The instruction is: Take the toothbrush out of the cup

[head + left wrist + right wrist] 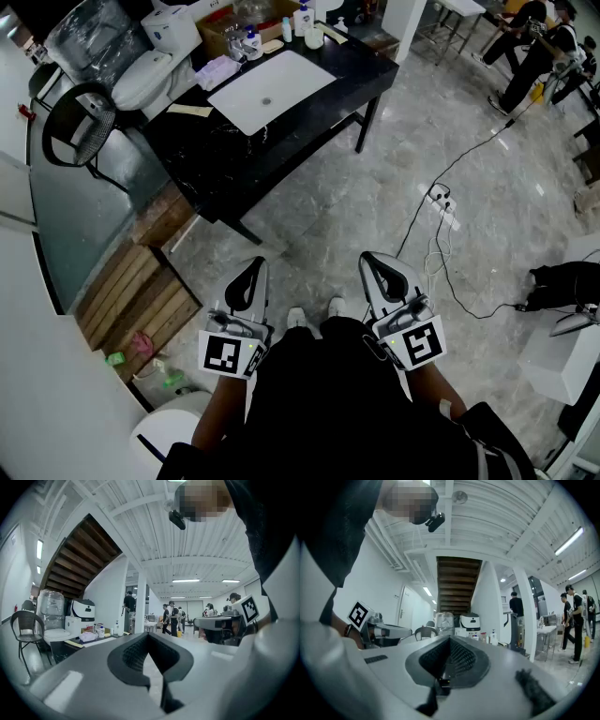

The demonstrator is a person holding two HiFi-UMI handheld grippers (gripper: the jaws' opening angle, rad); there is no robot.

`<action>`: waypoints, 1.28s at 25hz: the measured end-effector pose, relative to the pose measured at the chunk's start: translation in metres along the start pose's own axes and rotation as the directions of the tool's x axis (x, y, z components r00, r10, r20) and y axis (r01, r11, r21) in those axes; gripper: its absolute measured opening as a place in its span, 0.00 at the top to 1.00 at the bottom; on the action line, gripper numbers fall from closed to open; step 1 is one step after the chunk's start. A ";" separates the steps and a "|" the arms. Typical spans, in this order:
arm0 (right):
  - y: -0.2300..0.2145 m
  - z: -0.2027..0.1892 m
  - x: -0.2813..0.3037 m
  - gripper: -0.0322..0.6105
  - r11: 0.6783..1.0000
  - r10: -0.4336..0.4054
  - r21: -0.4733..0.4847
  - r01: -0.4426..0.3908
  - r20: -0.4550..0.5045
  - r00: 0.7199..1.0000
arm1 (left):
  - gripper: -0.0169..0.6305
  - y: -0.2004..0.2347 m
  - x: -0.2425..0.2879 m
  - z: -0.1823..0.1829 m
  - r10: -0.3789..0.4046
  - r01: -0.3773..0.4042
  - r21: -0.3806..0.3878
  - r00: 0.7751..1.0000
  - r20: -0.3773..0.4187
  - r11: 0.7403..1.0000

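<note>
A sink [270,89] is set in the tabletop [319,103], with bottles [302,19] along its far edge. A toilet [150,70] and a chair [80,127] stand to its left; a wooden pallet [141,300] lies on the floor nearer, a power strip [441,202] to the right.

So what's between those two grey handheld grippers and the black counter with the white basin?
Just bare glossy grey floor up to the black counter, as the head view shows.

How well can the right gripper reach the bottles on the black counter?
Probably not yet: the right gripper is held by the person's body, floor lies between it and the black counter, and the bottles stand at its far edge. Nothing blocks the path.
</note>
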State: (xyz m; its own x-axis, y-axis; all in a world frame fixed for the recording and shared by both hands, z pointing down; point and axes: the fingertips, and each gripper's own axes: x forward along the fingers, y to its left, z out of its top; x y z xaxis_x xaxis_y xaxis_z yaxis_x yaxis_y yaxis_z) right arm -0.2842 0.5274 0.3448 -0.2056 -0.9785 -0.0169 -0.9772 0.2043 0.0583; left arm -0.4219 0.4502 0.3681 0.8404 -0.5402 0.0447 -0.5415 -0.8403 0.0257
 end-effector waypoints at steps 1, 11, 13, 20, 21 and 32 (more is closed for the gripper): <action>0.000 -0.001 -0.001 0.94 1.000 0.009 0.004 -0.009 -0.005 1.000 | 0.96 -0.002 0.003 0.000 0.003 -0.003 0.003 1.000 0.001 1.000; -0.037 -0.036 0.001 0.94 0.995 0.011 0.102 -0.002 -0.088 0.996 | 0.96 -0.015 0.044 -0.012 0.013 -0.011 0.035 0.998 -0.066 0.999; -0.050 -0.044 0.001 0.94 0.994 0.028 0.112 -0.016 -0.106 0.994 | 0.96 -0.020 0.057 -0.012 0.011 -0.009 0.037 0.998 -0.066 0.999; -0.114 -0.076 0.000 0.94 0.985 0.006 0.170 0.021 -0.157 0.988 | 0.96 -0.039 0.097 -0.029 0.033 -0.034 -0.010 0.992 -0.120 0.999; -0.121 -0.078 0.001 0.94 0.984 0.005 0.175 0.023 -0.162 0.987 | 0.96 -0.040 0.100 -0.030 0.037 -0.039 -0.011 0.991 -0.128 0.999; -0.181 -0.089 0.027 0.94 0.964 -0.010 0.263 0.051 -0.157 0.988 | 0.96 -0.020 0.167 -0.034 0.025 -0.027 -0.009 0.992 -0.123 1.000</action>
State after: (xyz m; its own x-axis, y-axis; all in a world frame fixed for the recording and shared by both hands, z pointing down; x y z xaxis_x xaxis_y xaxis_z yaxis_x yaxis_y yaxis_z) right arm -0.1083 0.4616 0.4230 -0.1849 -0.9728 0.1395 -0.9662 0.1540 -0.2068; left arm -0.2711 0.3787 0.4090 0.8171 -0.5514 0.1682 -0.5638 -0.8252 0.0337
